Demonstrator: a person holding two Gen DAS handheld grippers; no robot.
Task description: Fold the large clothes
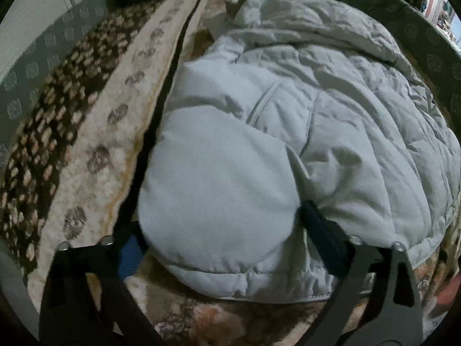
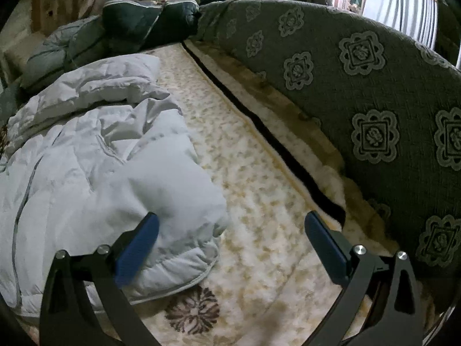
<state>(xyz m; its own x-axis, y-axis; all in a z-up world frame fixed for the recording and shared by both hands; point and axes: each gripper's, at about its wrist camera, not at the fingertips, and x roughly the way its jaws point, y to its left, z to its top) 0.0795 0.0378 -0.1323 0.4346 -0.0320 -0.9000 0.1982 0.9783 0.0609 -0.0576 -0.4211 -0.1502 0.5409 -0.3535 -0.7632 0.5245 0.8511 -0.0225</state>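
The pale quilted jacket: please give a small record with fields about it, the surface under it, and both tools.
garment: pale grey quilted jacket, crumpled, not yet folded flat
surface: patterned fleece blanket
backrest: green sofa back with flower motifs
left tool: open, its fingers straddle a puffy jacket part
right tool: open, left finger over the jacket edge, holding nothing
behind: dark green jacket

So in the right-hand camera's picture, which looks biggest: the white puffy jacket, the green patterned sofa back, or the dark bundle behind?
1. Green sofa back and white puffy jacket: about alike, both partly cut off and near the camera, so unranked.
2. Dark bundle: smallest, though it lies farthest away.
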